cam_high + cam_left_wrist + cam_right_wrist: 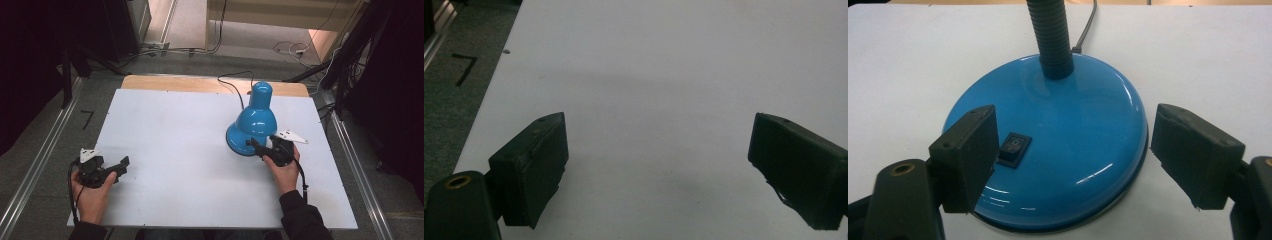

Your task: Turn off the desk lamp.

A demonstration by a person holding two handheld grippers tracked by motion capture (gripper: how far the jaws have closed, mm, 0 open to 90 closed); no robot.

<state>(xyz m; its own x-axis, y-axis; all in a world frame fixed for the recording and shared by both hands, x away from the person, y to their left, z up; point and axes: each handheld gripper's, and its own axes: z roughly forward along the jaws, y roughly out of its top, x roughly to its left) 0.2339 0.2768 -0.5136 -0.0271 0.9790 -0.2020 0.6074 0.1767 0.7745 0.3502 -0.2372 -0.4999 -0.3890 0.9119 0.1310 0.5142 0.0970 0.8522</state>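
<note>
While the blue lamp (252, 125) stood toward the desk's (175, 150) far right corner, the right claw (1073, 150) hung spread at its base, one jaw just beside the black rocker switch (1014, 147). The left claw (659, 165) lay spread near the desk's near left corner, holding nothing.

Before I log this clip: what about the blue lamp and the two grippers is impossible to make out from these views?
- Switch position: right gripper view, rocker too small to read, with one jaw of the right gripper partly in front.
- Lamp base near rim: right gripper view, cut off by the bottom edge.
- Where the lamp cord ends: high view, runs off the table's far edge.
- Left gripper: open over the bare table, nothing between the jaws.
</note>
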